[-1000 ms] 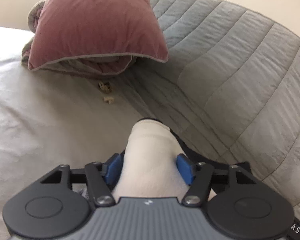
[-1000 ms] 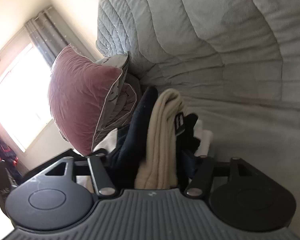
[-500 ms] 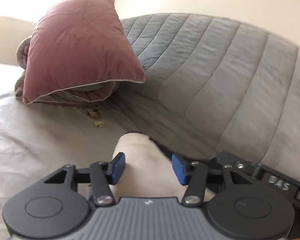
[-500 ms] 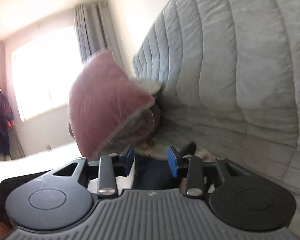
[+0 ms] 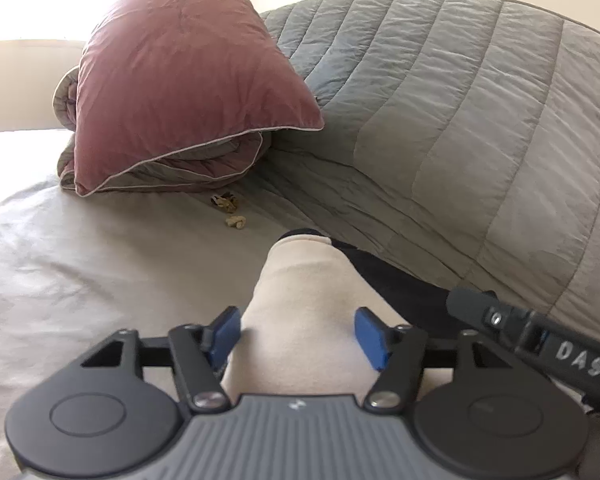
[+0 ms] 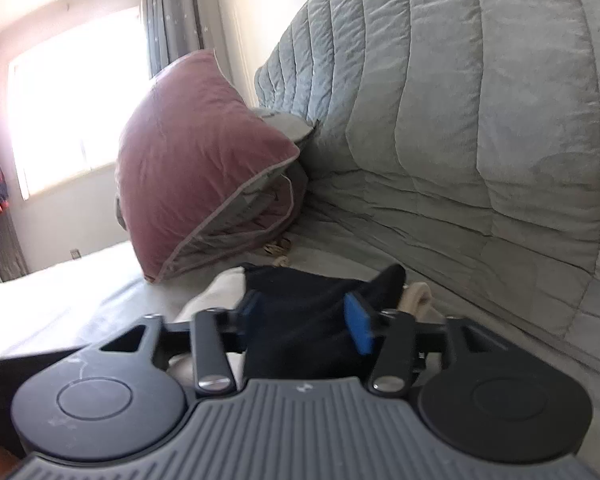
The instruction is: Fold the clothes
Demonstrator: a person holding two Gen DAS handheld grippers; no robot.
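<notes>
A: Left gripper over the bed now, jaws just widened, blue fingers either side of the cream garment.

B: Gripping it?

A: Doesn't look so. There's a gap at each pad, so it's open, with the cloth lying between.

B: And the right gripper?

A: Jaws just opened wider too. The dark garment fills the space between its fingers; whether the pads press it, I can't tell.

B: Where's the pile sitting?

A: On the bed sheet, just beside the grey quilt, the dark piece beside the cream one. The pink pillow is beyond, with some small crumbs on the sheet near it.
</notes>
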